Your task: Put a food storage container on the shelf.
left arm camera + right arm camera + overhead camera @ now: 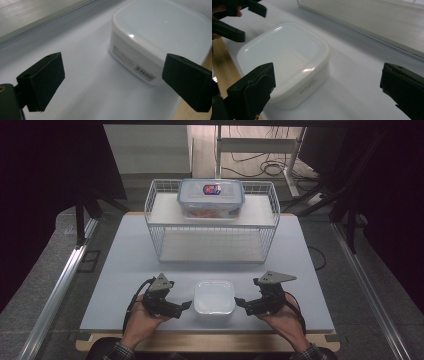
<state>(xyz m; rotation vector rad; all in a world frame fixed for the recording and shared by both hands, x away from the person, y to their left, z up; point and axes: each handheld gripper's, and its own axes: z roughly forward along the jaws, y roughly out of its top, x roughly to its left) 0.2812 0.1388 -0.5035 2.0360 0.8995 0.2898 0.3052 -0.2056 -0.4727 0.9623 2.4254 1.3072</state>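
Here the white lidded box (214,299) sits on the worktop (125,265) near its front edge, squarely between our left gripper (184,307) and right gripper (241,302) — both sets of fingers spread open, empty, seemingly equally near and not touching it.

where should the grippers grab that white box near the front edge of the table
Take the white box by its two opposite side walls, just under the lid's rim, one gripper from each side. It sits flat and square between the open left gripper and open right gripper. A single gripper probably could not span its broad, smooth top, and the rounded corners give little purchase.
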